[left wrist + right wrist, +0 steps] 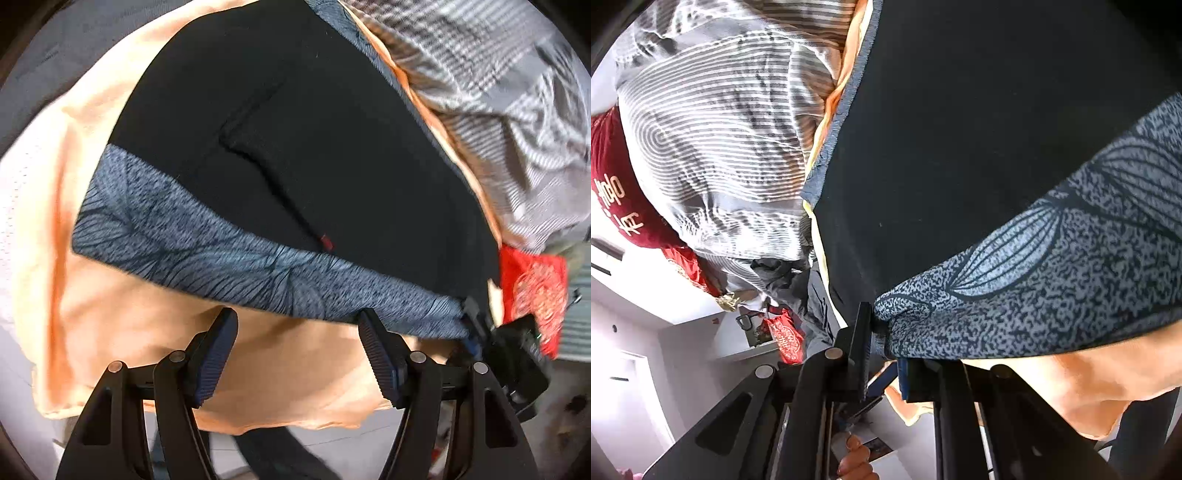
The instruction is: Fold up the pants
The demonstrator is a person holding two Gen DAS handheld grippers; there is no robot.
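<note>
The pants point(314, 129) are black with a blue-grey leaf-patterned band point(184, 240) along the near edge, and they lie flat on an orange sheet point(110, 314). My left gripper point(296, 315) is open just below the band, over the orange sheet, with nothing between its fingers. At the right end of the band my right gripper point(474, 325) pinches the corner. In the right wrist view the right gripper point(882, 343) is shut on the bunched corner of the patterned band point(1052, 277), and the black pants point(960, 147) stretch away above it.
A grey striped quilt point(498, 92) is heaped beside the far side of the pants, also seen in the right wrist view point(720, 129). Red cloth with pale lettering point(613, 192) lies past it. The orange sheet point(1089, 384) hangs over the bed's near edge. A person's hand point(855, 461) shows below.
</note>
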